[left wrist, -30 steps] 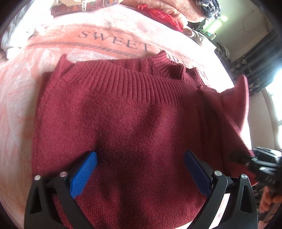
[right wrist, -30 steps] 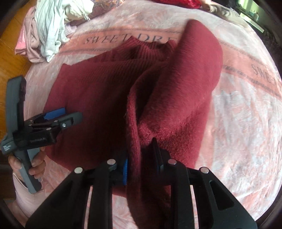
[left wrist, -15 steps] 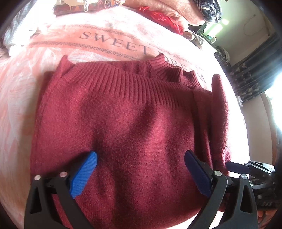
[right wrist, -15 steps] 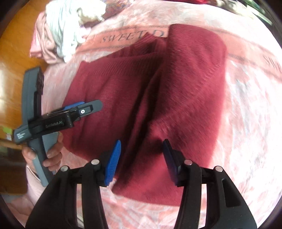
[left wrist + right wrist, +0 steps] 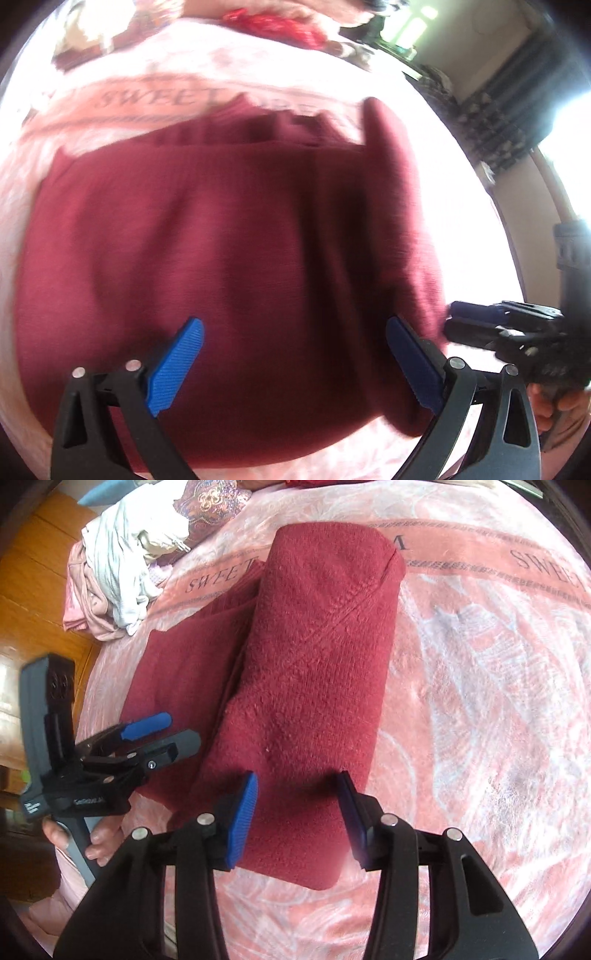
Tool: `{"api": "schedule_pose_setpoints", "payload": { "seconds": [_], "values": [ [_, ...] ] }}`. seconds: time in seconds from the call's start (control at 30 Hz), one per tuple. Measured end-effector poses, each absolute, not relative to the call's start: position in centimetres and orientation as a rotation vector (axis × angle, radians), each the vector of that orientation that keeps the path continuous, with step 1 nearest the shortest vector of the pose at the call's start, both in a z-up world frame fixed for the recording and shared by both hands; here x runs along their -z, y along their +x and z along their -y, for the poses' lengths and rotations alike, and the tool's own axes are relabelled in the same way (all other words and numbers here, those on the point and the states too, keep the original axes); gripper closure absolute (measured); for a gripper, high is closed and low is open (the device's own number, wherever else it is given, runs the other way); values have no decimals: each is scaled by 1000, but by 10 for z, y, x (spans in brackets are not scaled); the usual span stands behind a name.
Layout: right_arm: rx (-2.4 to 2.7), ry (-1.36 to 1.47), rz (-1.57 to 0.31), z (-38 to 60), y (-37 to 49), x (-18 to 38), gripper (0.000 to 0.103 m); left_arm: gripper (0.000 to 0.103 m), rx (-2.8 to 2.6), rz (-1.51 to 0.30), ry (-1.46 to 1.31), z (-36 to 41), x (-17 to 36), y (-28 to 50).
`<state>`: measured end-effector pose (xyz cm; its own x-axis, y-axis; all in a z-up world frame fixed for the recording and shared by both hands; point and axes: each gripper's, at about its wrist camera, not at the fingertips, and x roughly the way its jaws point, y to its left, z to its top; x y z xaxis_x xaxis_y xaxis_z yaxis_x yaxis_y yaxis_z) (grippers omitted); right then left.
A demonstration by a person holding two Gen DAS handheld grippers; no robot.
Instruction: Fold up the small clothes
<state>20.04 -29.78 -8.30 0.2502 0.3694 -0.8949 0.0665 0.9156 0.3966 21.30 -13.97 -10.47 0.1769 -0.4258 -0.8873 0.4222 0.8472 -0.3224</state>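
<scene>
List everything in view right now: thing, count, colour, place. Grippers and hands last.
sweater: 1, dark red, flat on the blanket, one side folded over on top
blanket: 1, pink with white pattern and a "SWEET" text band, under the sweater
clothes pile: 1 heap, white and pale pink, on the blanket's far left edge in the right wrist view
patterned cloth: 1, purple, next to the pile
red cloth: 1, bright red, beyond the blanket, blurred
curtain: 1, dark, patterned, by the bright window
floor: orange wood, left of the bed
left gripper: 1, black with blue pads, open, above the sweater's left part
right gripper: 1, same make, jaws closing, pads off the fold
hand: 1 seen here, on the left gripper's handle
</scene>
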Motion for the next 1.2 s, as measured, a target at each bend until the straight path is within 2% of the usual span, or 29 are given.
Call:
{"api": "schedule_pose_setpoints", "payload": {
  "seconds": [0.47,0.5,0.53,0.57,0.6,0.7,0.77,1.13,1.2],
  "values": [
    [-135,422,-1287,368,155,104,58,4,676,-1315,44,225,119,217],
    [-139,435,-1285,372,153,106,58,5,675,-1317,52,229,119,217],
    [-143,441,-1283,374,152,107,58,11,657,-1320,65,232,119,218],
    [-151,453,-1273,375,152,107,58,23,631,-1322,83,234,121,218],
    [-172,488,-1246,378,153,106,58,25,613,-1322,100,236,122,219],
    [-202,569,-1197,386,162,105,58,23,629,-1320,88,233,122,219],
    [-169,577,-1187,388,179,105,58,15,653,-1328,55,223,120,219],
    [-234,416,-1220,341,254,102,57,12,693,-1274,67,191,116,206],
    [-235,391,-1231,334,258,102,54,12,690,-1271,60,185,119,204]
  ]
}}
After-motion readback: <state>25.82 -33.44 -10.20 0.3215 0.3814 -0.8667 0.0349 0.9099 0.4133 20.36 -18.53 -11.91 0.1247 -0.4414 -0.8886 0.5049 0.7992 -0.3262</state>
